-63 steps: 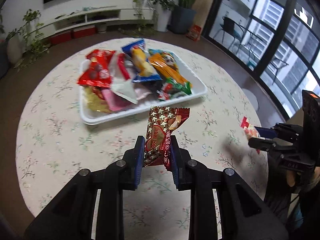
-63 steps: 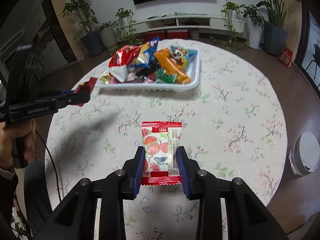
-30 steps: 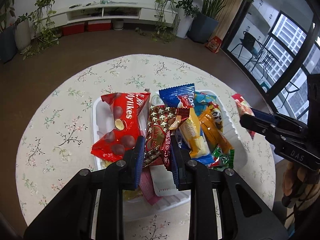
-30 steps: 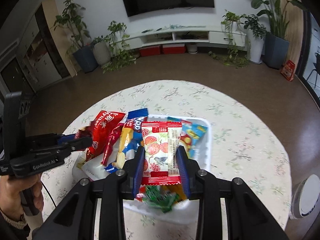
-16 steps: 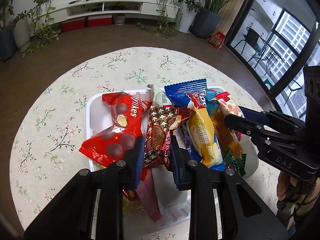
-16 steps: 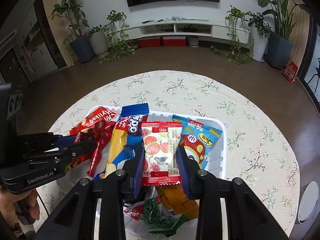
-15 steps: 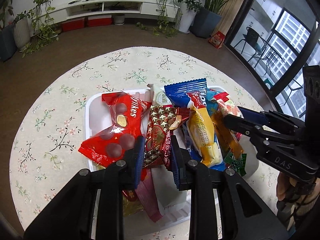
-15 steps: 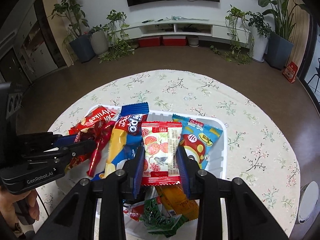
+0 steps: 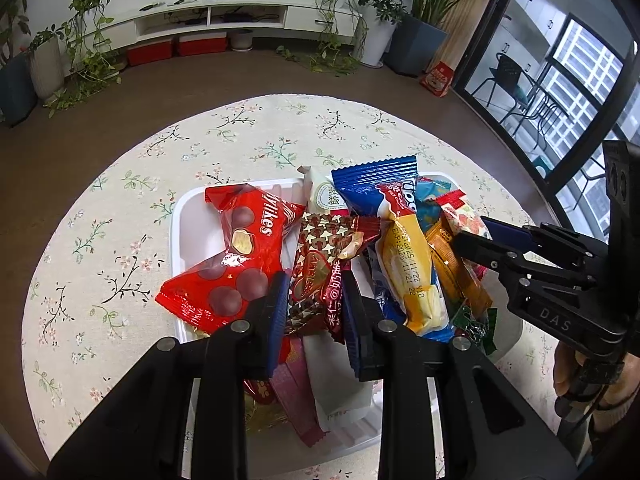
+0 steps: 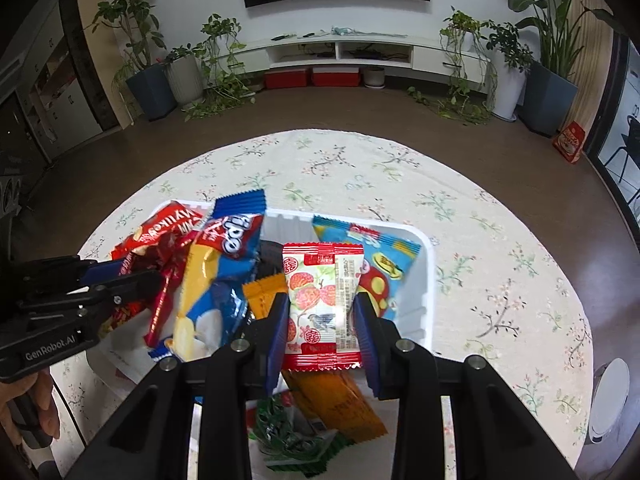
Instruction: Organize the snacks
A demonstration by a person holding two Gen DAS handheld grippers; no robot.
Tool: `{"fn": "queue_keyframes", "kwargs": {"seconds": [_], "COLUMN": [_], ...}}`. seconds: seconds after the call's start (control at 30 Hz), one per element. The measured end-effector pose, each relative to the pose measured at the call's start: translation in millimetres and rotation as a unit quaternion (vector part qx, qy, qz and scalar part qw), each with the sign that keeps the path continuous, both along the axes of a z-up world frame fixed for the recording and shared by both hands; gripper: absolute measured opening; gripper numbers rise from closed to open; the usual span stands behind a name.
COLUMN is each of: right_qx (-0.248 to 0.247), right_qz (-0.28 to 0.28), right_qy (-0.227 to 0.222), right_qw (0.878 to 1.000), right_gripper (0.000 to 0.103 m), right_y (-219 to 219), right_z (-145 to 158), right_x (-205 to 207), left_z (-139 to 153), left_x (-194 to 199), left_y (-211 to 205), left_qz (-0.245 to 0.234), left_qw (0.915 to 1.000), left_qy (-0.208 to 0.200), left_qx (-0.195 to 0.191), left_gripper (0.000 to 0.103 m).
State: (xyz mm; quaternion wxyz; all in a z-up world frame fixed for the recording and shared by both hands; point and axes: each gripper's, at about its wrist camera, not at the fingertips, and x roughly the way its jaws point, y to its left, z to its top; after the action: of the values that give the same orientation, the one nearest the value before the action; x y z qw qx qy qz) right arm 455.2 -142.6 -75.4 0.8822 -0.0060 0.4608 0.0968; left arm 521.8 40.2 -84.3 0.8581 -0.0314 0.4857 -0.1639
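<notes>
A white tray (image 9: pixel 180 224) heaped with snack packets sits on the round flowered table. My left gripper (image 9: pixel 314 296) is shut on a dark red and gold candy packet (image 9: pixel 320 264), held just above the heap between a red chocolate-ball bag (image 9: pixel 236 256) and a yellow and blue packet (image 9: pixel 408 252). My right gripper (image 10: pixel 322 316) is shut on a white and red lychee packet (image 10: pixel 322 300), over the tray's right side (image 10: pixel 426 280). Each gripper shows in the other's view: the right gripper (image 9: pixel 480 236) and the left gripper (image 10: pixel 132 276), both with their packets.
The flowered tablecloth (image 10: pixel 500 272) lies bare around the tray, with the table's edge dropping to a brown floor. A person's hand (image 10: pixel 38 408) grips the left tool. A white round object (image 10: pixel 608 396) stands on the floor at the right. Plants and a low TV shelf line the far wall.
Both grippers came in from the table's near side to over the tray, then sank toward the heap, each keeping its packet. The snacks now look larger and closer.
</notes>
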Motion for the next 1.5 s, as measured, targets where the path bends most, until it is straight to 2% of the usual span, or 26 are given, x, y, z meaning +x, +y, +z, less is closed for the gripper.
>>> {"fn": "queue_keyframes", "kwargs": {"seconds": [0.1, 0.13, 0.17, 0.23, 0.43, 0.63, 0.7, 0.8, 0.83, 0.87, 0.93, 1.03, 1.1, 1.23, 1.3, 1.4, 1.43, 1.5], "right_qx": [-0.006, -0.007, -0.007, -0.005, -0.009, -0.003, -0.001, 0.004, 0.015, 0.022, 0.033, 0.036, 0.036, 0.029, 0.023, 0.027, 0.033, 0.043], "right_qz": [0.004, 0.005, 0.005, 0.003, -0.001, -0.010, -0.013, -0.021, -0.028, -0.034, -0.048, -0.056, -0.054, -0.048, -0.047, -0.053, -0.055, -0.064], "right_qy": [0.006, 0.005, 0.005, 0.007, 0.003, 0.003, -0.002, -0.016, -0.023, -0.029, -0.044, -0.062, -0.070, -0.087, -0.095, -0.107, -0.109, -0.112], "right_qw": [1.000, 1.000, 1.000, 1.000, 1.000, 1.000, 1.000, 1.000, 0.999, 0.999, 0.997, 0.996, 0.995, 0.995, 0.994, 0.993, 0.992, 0.991], "right_gripper": [0.036, 0.036, 0.036, 0.038, 0.044, 0.044, 0.047, 0.061, 0.067, 0.071, 0.084, 0.093, 0.094, 0.097, 0.097, 0.097, 0.097, 0.097], "right_y": [2.3, 2.1, 1.2, 0.0, -6.1, -14.7, -16.6, -20.4, -24.7, -27.6, -34.4, -37.6, -37.0, -33.1, -31.4, -35.2, -37.1, -39.3], "right_z": [-1.5, -1.2, -0.9, -0.2, 2.1, 2.4, 4.7, 11.1, 16.0, 19.8, 28.1, 35.8, 38.4, 41.6, 44.4, 49.9, 51.6, 56.1], "right_x": [-2.8, -4.1, -3.8, -4.8, -7.5, -9.0, -11.6, -19.6, -24.2, -29.7, -42.0, -62.6, -83.1, -123.7, -141.8, -170.5, -178.6, -196.1], "left_z": [-2.0, -1.0, -0.5, 3.8, 11.7, 14.5, 18.7, 31.6, 37.3, 43.3, 55.6, 67.2, 68.5, 73.9, 77.0, 83.6, 85.3, 88.0], "left_x": [-5.0, -7.2, -7.8, -8.4, -13.2, -26.1, -34.2, -49.0, -55.2, -62.7, -82.4, -114.8, -138.9, -192.7, -216.1, -254.6, -265.5, -283.1], "left_y": [0.2, 1.2, 0.8, -2.3, -4.4, -2.7, -0.9, 2.3, 3.6, 5.2, 9.3, 7.0, 4.8, -0.1, -2.6, -2.2, 0.4, 8.4], "left_qz": [0.003, 0.004, 0.004, 0.003, 0.007, 0.011, 0.016, 0.028, 0.034, 0.038, 0.045, 0.052, 0.050, 0.033, 0.048, 0.113, 0.125, 0.109], "left_qw": [1.0000, 1.0000, 1.0000, 0.9999, 0.9997, 0.9995, 0.9992, 0.9978, 0.9968, 0.9957, 0.9921, 0.9860, 0.9839, 0.9838, 0.9815, 0.9704, 0.9692, 0.9735], "left_qy": [-0.004, -0.005, -0.007, -0.012, -0.024, -0.028, -0.035, -0.059, -0.071, -0.084, -0.117, -0.157, -0.169, -0.176, -0.184, -0.205, -0.204, -0.201], "left_qx": [0.003, 0.004, 0.004, 0.003, 0.005, 0.007, 0.007, 0.012, 0.014, 0.013, 0.007, 0.021, 0.027, 0.009, 0.024, 0.061, 0.057, 0.004], "left_gripper": [0.028, 0.034, 0.048, 0.059, 0.063, 0.064, 0.067, 0.088, 0.098, 0.103, 0.103, 0.103, 0.103, 0.103, 0.103, 0.103, 0.103, 0.103]}}
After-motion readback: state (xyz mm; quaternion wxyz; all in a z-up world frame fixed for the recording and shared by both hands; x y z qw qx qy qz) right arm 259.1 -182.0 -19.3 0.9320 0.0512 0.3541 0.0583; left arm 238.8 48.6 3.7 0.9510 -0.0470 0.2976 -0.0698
